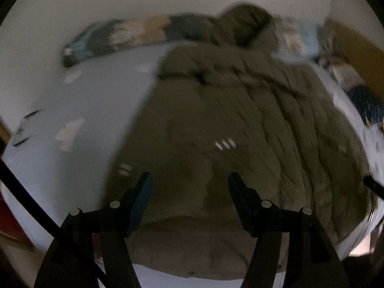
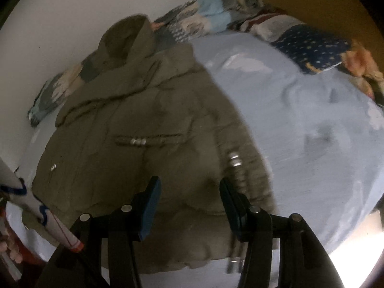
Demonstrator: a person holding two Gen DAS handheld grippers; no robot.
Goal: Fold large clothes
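**Both claws free above the coat, lining up the next fold**

An olive padded coat [image 1: 240, 124] lies flat on the pale blue bed [image 1: 79, 100], filling the centre and right of the left wrist frame and the left and centre of the right wrist frame. Its hood points to the top of both frames, toward a patchwork blanket [image 2: 211, 12] by the wall. The hem lies at the bottom, nearest the cameras.

The left claw [image 1: 189, 180] stands apart with nothing between its pads, hanging over the lower coat. The right claw [image 2: 189, 184] is likewise parted and empty, over the hem near the coat's right-hand edge. A sleeved hand [image 2: 12, 247] shows at the lower left of the right wrist frame.

To fold well, I judge each claw should take one side edge at matching height, pinching all padded layers. Thick filling springs back, so grip deep rather than at the very edge, then carry both sides inward evenly to keep the hem square.
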